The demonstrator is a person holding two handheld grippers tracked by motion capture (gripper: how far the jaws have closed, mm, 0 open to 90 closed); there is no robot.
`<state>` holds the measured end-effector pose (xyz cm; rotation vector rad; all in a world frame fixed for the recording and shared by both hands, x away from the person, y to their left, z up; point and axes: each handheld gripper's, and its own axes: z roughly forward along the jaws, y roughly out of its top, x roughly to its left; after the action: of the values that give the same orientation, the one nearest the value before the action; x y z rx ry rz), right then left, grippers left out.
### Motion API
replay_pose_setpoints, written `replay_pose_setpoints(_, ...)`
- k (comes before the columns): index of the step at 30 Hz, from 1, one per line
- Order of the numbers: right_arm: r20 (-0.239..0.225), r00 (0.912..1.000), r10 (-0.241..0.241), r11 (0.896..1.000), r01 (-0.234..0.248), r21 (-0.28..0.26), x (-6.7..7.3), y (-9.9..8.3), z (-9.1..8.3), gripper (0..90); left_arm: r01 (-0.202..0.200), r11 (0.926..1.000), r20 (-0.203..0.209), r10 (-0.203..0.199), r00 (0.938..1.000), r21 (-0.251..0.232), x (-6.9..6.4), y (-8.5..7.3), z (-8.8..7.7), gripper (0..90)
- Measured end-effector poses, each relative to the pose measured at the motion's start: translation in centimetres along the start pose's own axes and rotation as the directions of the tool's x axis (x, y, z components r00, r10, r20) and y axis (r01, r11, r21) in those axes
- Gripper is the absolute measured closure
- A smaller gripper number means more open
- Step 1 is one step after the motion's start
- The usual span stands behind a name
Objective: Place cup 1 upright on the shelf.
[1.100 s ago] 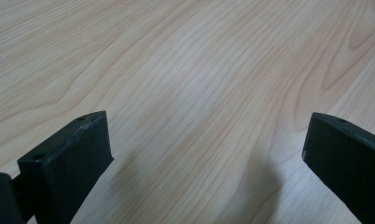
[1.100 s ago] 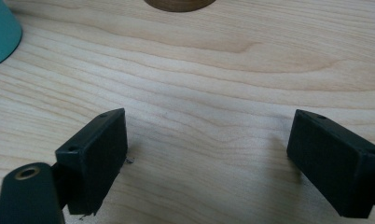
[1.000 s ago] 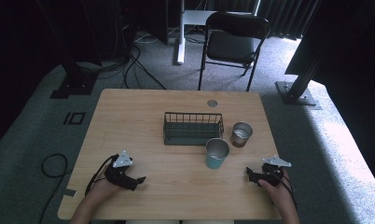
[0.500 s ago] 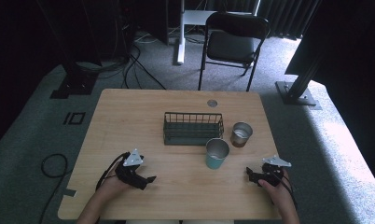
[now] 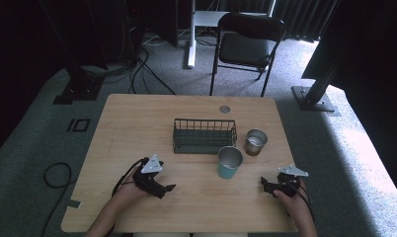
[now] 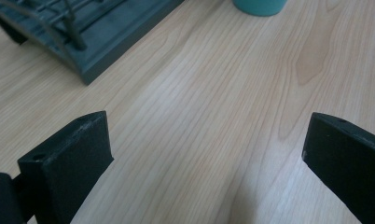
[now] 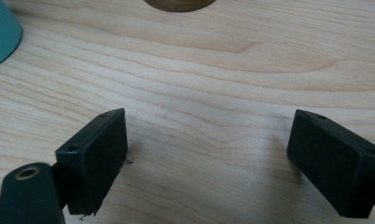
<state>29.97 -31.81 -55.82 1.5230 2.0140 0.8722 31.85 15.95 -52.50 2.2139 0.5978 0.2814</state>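
Nearest the person, both tools rest low on the worktop (image 5: 137, 118), jaws spread wide and gripping nothing — a ready posture, as I judge it, before a reach. The left tool (image 5: 162, 188) points toward the middle of the worktop; the right tool (image 5: 265, 185) sits near the front right corner. Just beyond and between them stands the teal cup (image 5: 229, 162), upright, nearer the right tool and apart from both. Past it, the metal cup (image 5: 256, 142) stands just beside the wire rack (image 5: 204, 136) — probably where the cups belong. In the left gripper view, the rack's base and the teal cup's foot lie ahead of the open jaws.
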Motion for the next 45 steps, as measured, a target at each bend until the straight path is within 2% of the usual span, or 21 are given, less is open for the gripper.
replay_pose_setpoints(12,0.0,1.0,-0.002,1.0,0.002,-0.001,0.0,0.0,0.0,11.8,-0.028,0.9995,0.039,0.029,0.9988,-0.013,-0.7,1.9,1.7,1.8)
replay_pose_setpoints(16,0.0,1.0,-0.001,1.0,0.001,-0.001,0.0,0.0,0.0,11.8,-0.046,0.9989,0.041,0.046,0.9981,-0.005,-0.9,2.7,2.3,1.8)
replay_pose_setpoints(29,0.0,1.0,-0.001,1.0,0.001,-0.001,0.0,0.0,0.0,11.8,-0.063,0.9978,0.066,0.064,0.9958,-0.02,-1.3,4.6,3.8,1.8)
replay_pose_setpoints(30,-0.001,1.0,-0.001,1.0,0.001,-0.001,0.0,0.0,0.0,11.8,-0.073,0.997,0.077,0.075,0.9942,-0.027,-1.6,5.3,4.3,1.8)
replay_pose_setpoints(35,0.0,1.0,-0.001,1.0,0.001,-0.001,0.0,0.0,0.0,11.8,-0.098,0.9948,0.089,0.1,0.991,-0.03,-2.2,6.5,5.1,1.8)
replay_pose_setpoints(45,-0.001,1.0,-0.001,1.0,0.001,-0.001,0.0,0.0,0.0,11.8,-0.096,0.9931,0.121,0.104,0.9872,-0.067,-2.8,8.5,6.5,1.9)
